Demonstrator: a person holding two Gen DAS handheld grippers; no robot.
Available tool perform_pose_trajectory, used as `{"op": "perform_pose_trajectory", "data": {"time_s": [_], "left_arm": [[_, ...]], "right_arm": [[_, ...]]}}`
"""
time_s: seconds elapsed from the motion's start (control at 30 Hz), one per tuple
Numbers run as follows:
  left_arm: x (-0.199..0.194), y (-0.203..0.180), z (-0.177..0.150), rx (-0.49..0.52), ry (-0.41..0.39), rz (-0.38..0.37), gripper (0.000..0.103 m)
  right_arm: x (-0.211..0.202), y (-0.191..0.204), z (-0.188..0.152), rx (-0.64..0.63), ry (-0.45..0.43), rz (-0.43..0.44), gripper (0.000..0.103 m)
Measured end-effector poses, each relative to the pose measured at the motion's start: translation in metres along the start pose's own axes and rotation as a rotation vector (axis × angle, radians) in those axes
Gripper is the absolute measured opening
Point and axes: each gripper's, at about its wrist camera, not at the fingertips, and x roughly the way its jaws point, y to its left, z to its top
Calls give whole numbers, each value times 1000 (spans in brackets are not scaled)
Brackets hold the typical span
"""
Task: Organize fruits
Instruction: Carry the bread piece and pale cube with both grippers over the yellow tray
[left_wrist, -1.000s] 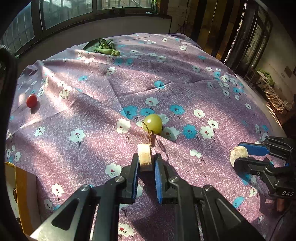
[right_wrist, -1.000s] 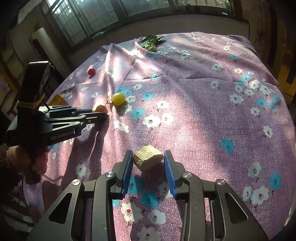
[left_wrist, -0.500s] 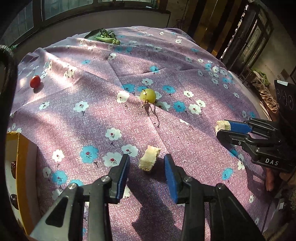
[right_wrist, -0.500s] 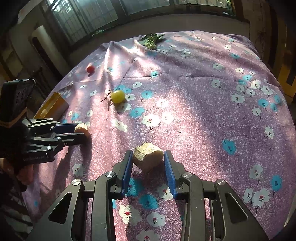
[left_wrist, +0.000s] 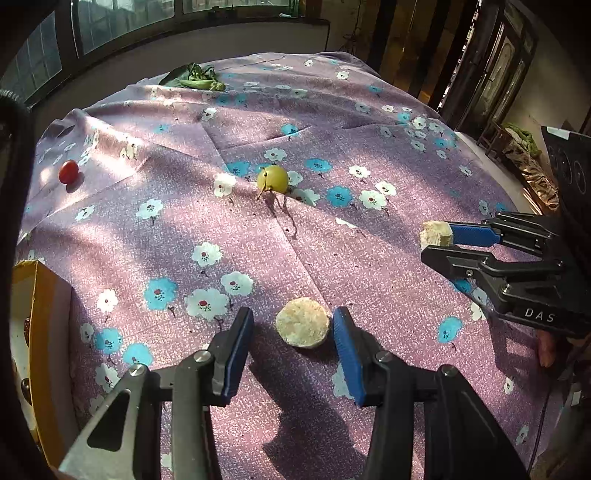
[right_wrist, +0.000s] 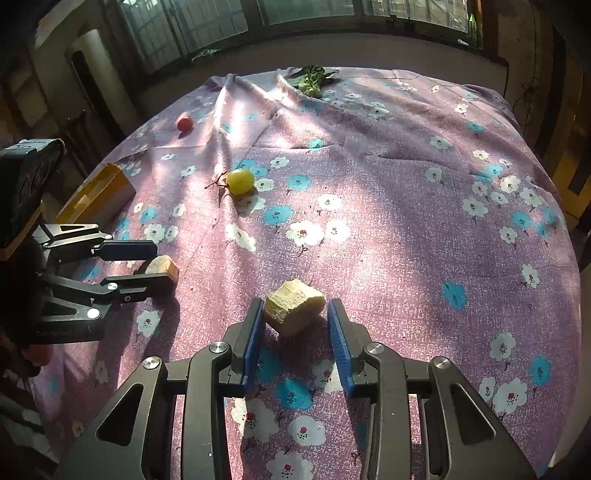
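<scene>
Floral cloth (left_wrist: 369, 258); round fruit slice (left_wrist: 302, 327) flat, cut face up.

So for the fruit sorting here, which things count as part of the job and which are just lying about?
Part of the job:
- green grape
- red tomato
- round pale slice between the open left gripper fingers
- pale chunk between the right gripper fingers
- yellow box

Lying about:
- leafy greens at the far edge
- flowered tablecloth

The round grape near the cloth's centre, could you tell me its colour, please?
Yellow-green round grape, clearest in the left wrist view.
</scene>
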Motion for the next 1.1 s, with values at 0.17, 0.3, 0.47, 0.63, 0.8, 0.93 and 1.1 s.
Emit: {"op": "perform_pose_trajectory", "data": {"time_s": [0.17, 0.3, 0.47, 0.63, 0.8, 0.93, 1.1], "left_arm": [[6, -7, 2, -4, -10, 24, 48], [8, -18, -3, 37, -38, 79, 46], [5, -11, -2, -43, -56, 34, 33], [-6, -12, -9, -57, -69, 20, 33], [-18, -12, -20, -82, -75, 4, 33], [-27, -13, -35, -110, -73, 28, 33], [-37, -13, -60, -166, -60, 125, 33]], "right_arm": [[1, -3, 1, 10, -4, 5, 35], [3, 1, 3, -15, -10, -5, 36], [6, 3, 6, -32, -19, -6, 33], [-1, 4, 5, -4, -46, -34, 33], [-18, 16, 3, -17, -67, -32, 33], [-23, 35, -5, -60, -56, -45, 33], [-21, 58, -25, -69, -14, -45, 33]]}}
